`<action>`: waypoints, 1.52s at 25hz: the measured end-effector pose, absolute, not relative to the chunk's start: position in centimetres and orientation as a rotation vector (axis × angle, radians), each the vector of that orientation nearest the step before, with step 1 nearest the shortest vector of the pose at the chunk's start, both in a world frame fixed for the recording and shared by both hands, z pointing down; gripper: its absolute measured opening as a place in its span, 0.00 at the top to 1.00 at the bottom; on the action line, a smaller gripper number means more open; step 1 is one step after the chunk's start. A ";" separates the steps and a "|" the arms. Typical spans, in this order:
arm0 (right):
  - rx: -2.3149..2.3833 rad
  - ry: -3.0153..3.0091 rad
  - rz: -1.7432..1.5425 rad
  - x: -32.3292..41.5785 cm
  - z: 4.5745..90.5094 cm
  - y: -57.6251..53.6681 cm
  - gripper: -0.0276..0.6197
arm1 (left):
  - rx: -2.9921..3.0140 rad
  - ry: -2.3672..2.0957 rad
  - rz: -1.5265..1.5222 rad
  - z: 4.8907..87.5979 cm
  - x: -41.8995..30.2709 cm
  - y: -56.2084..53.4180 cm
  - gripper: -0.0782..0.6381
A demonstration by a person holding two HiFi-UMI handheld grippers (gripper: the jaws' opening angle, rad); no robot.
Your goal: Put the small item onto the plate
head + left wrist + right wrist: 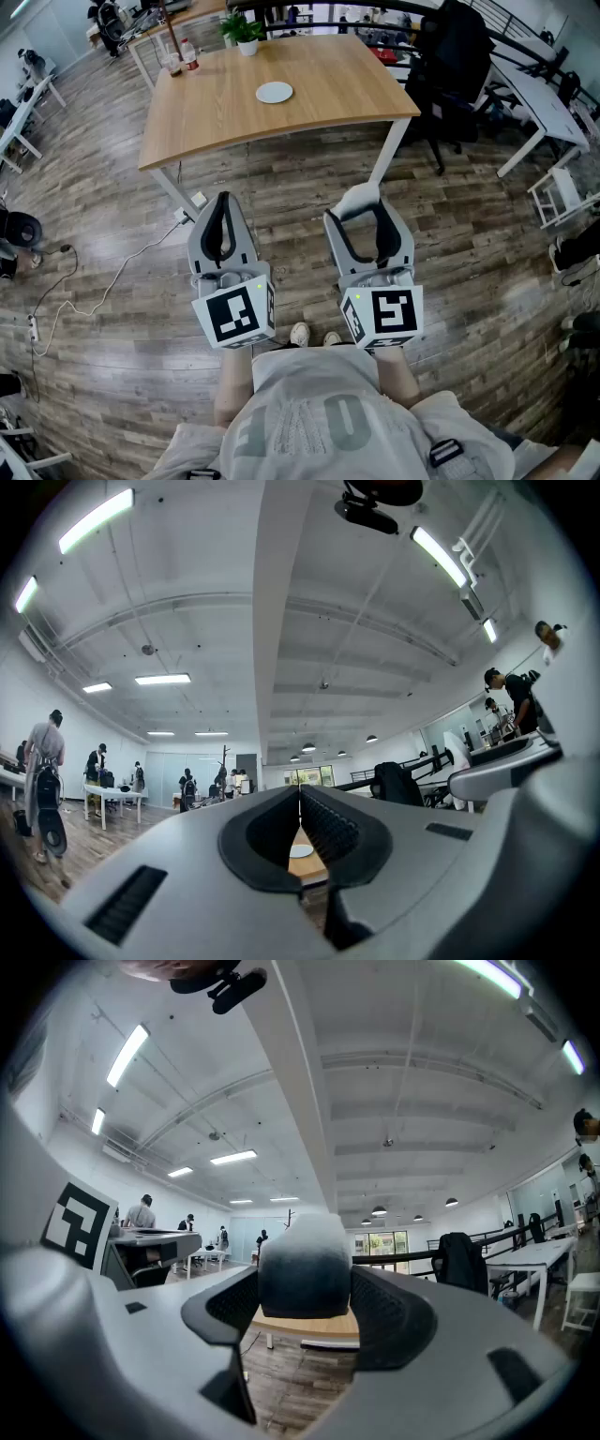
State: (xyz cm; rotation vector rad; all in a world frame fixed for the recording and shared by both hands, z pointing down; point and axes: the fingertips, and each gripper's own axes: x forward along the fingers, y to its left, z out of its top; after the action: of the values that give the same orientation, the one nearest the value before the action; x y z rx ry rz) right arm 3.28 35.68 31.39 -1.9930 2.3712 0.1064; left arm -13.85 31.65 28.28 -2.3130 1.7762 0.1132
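A small white plate lies near the middle of a wooden table that stands well ahead of me, across a stretch of floor. My right gripper is shut on the small item, a white block that shades to dark grey; in the right gripper view the item fills the gap between both pads. My left gripper is shut with nothing in it, its pads meeting along a thin line. Through that gap the plate shows faintly. Both grippers hover above the floor at my front.
A potted plant and some bottles stand at the table's far edge. A black office chair and white desks are to the right. A white cable runs over the wooden floor at left. People stand far off.
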 end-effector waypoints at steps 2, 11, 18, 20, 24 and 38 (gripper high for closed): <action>-1.996 2.372 0.106 2.8 31.4 35.4 0.48 | -2.312 1.787 0.113 28.4 -14.6 31.5 0.88; -1.983 2.390 0.116 1.4 31.5 34.2 0.48 | -2.303 1.818 0.120 28.8 -16.7 30.5 0.88; -1.940 2.367 0.174 -0.2 30.6 33.5 0.48 | -2.290 1.844 0.185 28.5 -19.7 29.1 0.88; -1.956 2.364 0.191 -0.1 30.7 33.5 0.48 | -2.289 1.850 0.195 28.7 -20.2 29.0 0.88; -1.997 2.351 0.191 1.0 31.2 32.4 0.48 | -2.302 1.866 0.197 29.7 -20.3 27.1 0.88; -1.916 2.314 0.193 6.9 30.8 17.7 0.48 | -2.274 1.780 0.137 28.6 -13.1 14.5 0.88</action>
State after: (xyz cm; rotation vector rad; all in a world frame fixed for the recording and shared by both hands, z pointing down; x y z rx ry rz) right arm 6.92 17.68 30.77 -1.9161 2.3136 0.1934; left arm -13.09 14.52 28.59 -2.2740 1.7802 0.1368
